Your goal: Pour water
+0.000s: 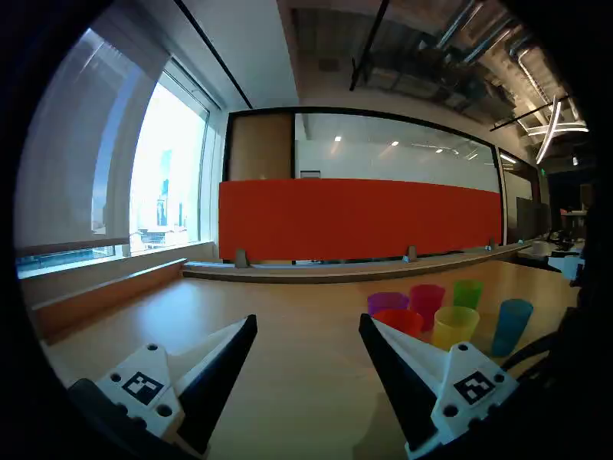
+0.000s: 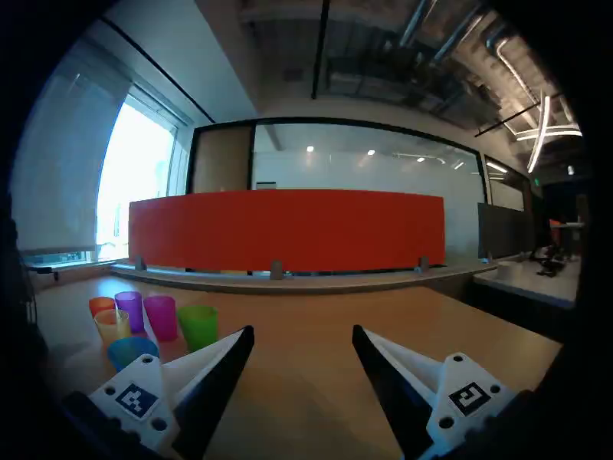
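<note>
We hold our left hand-held gripper [image 1: 306, 320] and right hand-held gripper [image 2: 301, 331] low over the table [image 1: 299, 376], both spread wide and gripping nothing. Off to the left one's right and the right one's left, a purple cup [image 1: 387, 301], pink cup [image 1: 426, 300] and green cup [image 1: 467, 294] stand behind a red cup [image 1: 398, 320], yellow cup [image 1: 455, 326] and blue cup [image 1: 512, 326]. They are bunched close, probably to keep pouring short. All are upright; we cannot tell whether any holds water
</note>
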### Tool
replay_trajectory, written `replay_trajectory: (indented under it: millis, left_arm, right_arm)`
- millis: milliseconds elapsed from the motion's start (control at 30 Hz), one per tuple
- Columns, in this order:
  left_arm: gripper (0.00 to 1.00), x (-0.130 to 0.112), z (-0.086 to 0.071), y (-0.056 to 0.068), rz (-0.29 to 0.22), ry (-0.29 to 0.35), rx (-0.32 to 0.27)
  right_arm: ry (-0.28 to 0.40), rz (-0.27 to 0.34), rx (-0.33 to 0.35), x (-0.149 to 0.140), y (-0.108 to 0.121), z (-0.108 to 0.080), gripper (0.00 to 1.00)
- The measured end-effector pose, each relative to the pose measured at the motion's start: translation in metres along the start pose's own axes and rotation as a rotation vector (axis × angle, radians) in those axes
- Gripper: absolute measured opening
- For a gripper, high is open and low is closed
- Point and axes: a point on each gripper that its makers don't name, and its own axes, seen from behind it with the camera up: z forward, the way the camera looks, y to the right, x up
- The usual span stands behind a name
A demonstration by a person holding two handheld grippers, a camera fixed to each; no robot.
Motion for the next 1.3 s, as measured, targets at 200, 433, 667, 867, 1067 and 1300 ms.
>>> replay_trajectory:
  millis: [200,433,667,867,1067,1300]
  left_arm:
    - [0.99,0.0005,0.0003,-0.0004,0.0,0.0,0.0]
    - [0.99,0.0006,0.0007,-0.0002,-0.001,0.0,0.0]
    - [0.99,0.0005,0.0008,-0.0005,-0.001,0.0,0.0]
    - [0.99,0.0007,0.0003,-0.0005,0.0,0.0,0.0]
    - [0.99,0.0009,0.0,-0.0002,0.0,0.0,0.0]
    - [0.99,0.0005,-0.0015,-0.0031,-0.001,0.001,0.015]
  right_arm:
    - [0.0,0.0,0.0,0.0,-0.0001,0.0008,0.99]
    - [0.0,0.0,0.0,0.0005,0.0,0.0008,0.99]
    - [0.0,0.0,0.0,0.0001,-0.0009,0.0008,0.99]
    - [0.0,0.0,0.0,0.0003,-0.0011,0.001,0.99]
    - [0.0,0.0,0.0,0.0004,-0.0008,0.0008,0.99]
    - [-0.001,-0.003,0.001,0.0012,-0.0011,0.001,0.99]
